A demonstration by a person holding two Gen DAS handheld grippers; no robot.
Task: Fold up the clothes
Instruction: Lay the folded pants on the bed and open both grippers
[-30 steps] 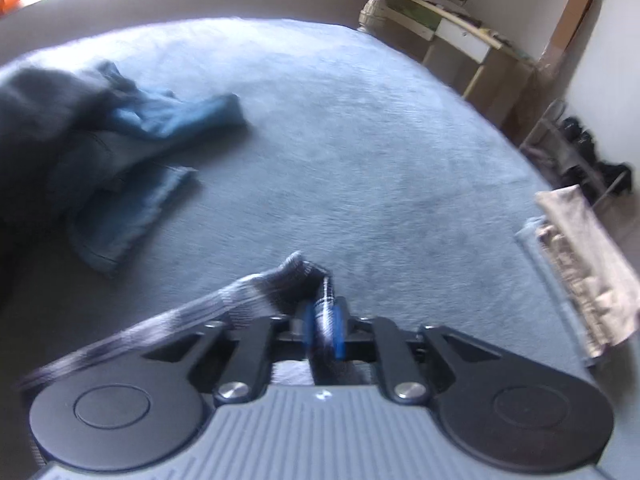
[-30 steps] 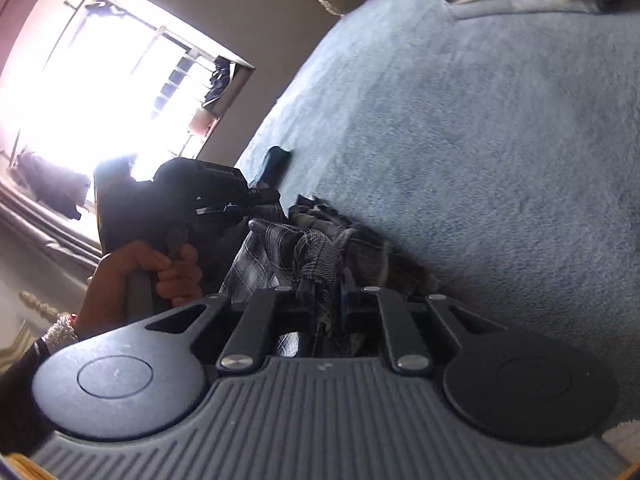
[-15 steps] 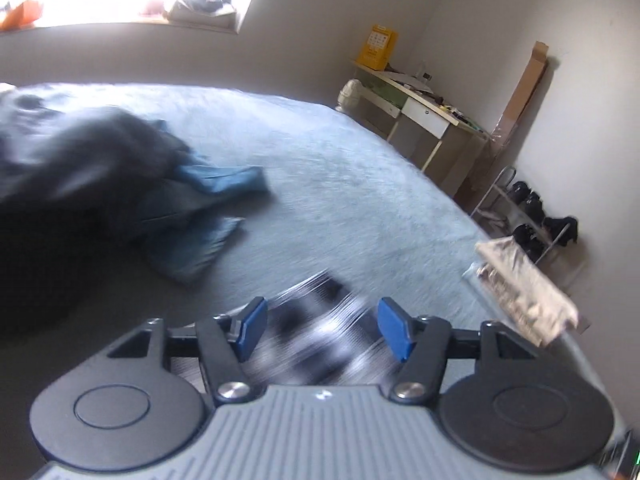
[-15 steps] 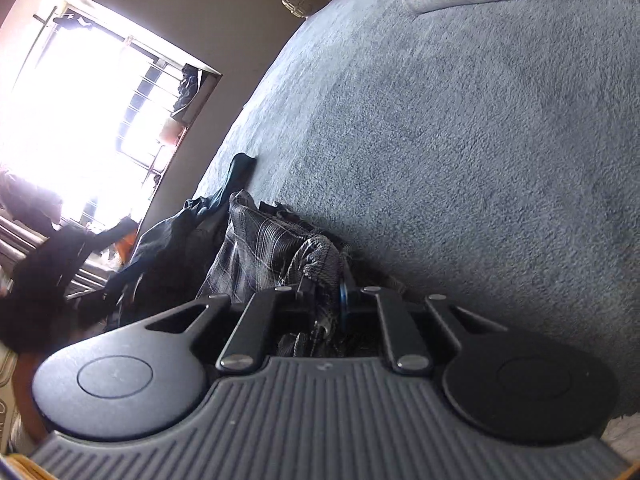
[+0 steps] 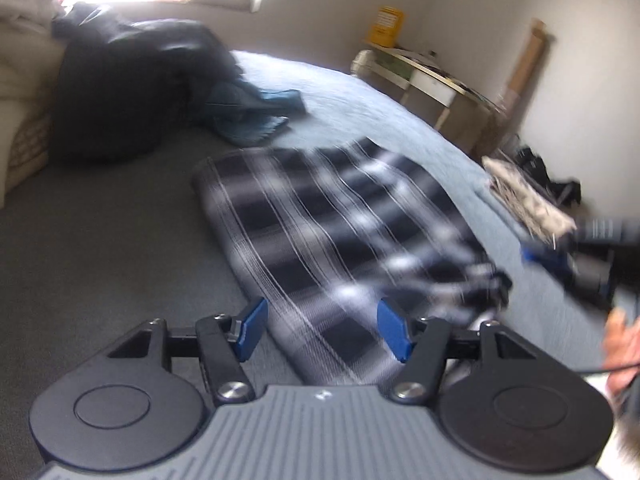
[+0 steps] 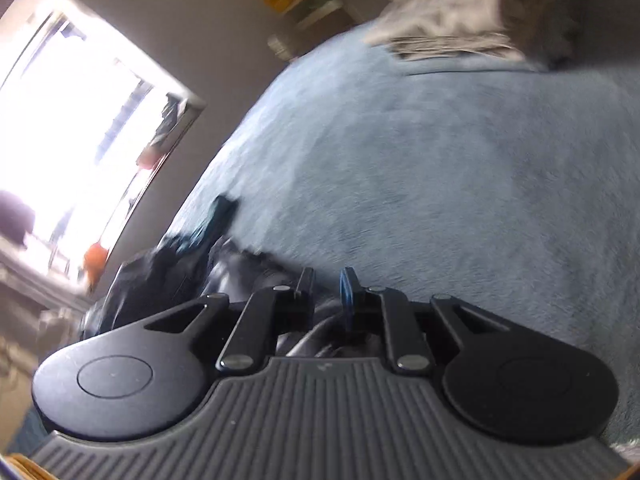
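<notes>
Blue bedding [image 5: 360,100] carries one plaid shirt [image 5: 320,224], spread flat, one dark heap [image 5: 132,88] with one blue garment [image 5: 256,116] beside it, and one folded beige pile [image 6: 460,28] at the edge. One left gripper [image 5: 322,330] hangs over the shirt, jaws apart and empty. One right gripper [image 6: 326,286] is opening, nothing visibly between its fingers.

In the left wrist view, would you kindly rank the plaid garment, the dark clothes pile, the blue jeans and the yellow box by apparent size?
1. Plaid garment, though nearness to the camera inflates it.
2. Dark clothes pile.
3. Blue jeans, partly hidden by the pile.
4. Yellow box, far off.
</notes>
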